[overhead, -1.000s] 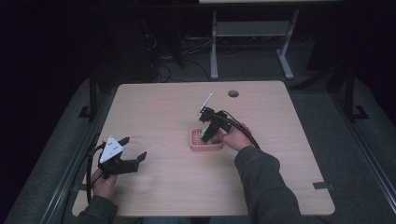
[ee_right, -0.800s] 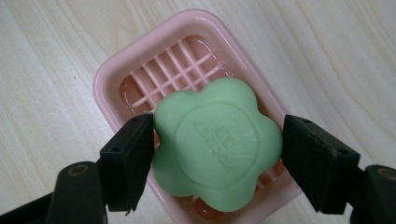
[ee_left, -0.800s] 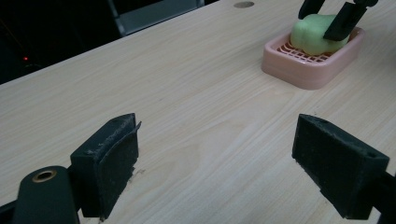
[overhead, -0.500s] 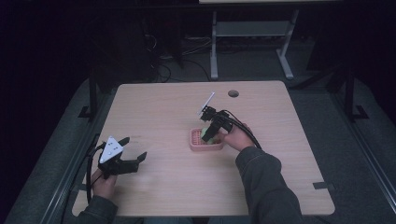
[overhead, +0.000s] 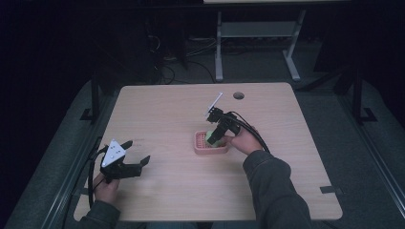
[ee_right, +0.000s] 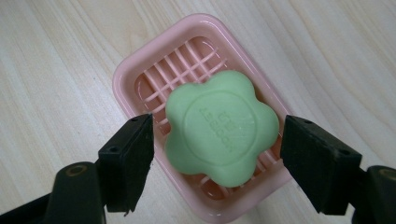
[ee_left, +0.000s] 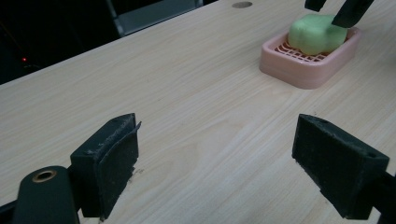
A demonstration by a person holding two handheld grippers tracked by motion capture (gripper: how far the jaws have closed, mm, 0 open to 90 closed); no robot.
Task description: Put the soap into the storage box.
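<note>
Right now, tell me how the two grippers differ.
The right gripper hangs over the pink soap dish, its jaws on either side of the green soap with gaps showing; the left gripper sits low over bare table, away from the dish. The right one points steeply down; the left one looks along the tabletop. Both are open and hold nothing.

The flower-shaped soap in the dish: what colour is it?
Light green soap; the right gripper view shows it best.
</note>
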